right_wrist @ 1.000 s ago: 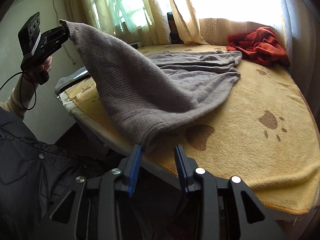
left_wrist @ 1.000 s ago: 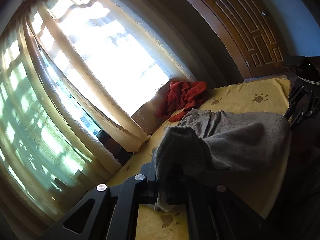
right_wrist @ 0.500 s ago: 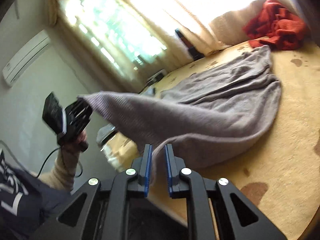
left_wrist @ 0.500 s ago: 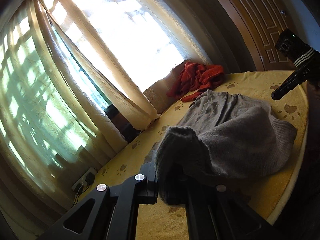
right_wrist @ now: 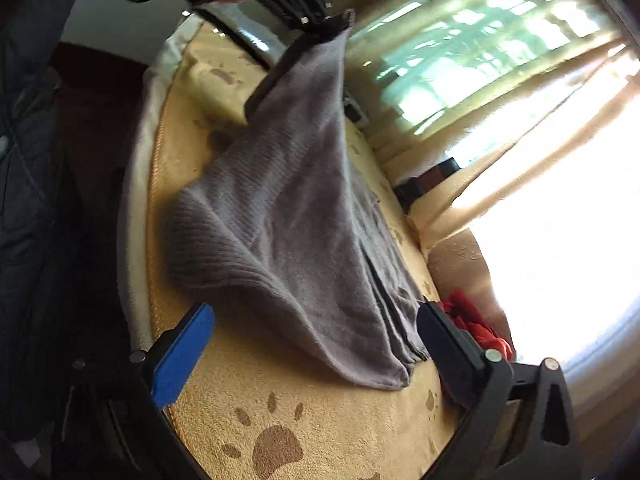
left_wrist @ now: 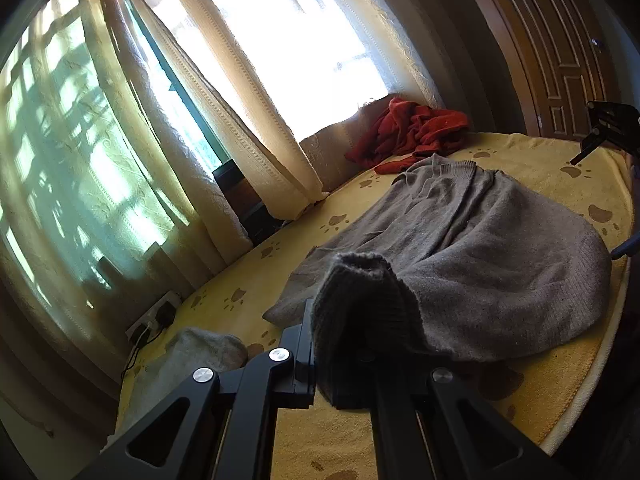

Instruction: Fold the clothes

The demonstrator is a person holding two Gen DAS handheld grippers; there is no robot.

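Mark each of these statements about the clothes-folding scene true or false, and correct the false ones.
1. The left gripper is shut on a corner of the grey sweater. True.
2. The right gripper is shut on the sweater. False: its jaws stand wide open, holding nothing.
3. A red garment lies bunched near the curtain. True.
4. The sweater lies on a plain blue blanket. False: the yellow blanket has brown paw prints.

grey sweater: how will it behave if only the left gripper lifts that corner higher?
Probably floppy: the grey sweater sags in a slack drape from the left gripper to the yellow blanket. Likely to trail and bunch; folds already gather along its far side. The knit looks thick, so probably not slippery in the pinch.
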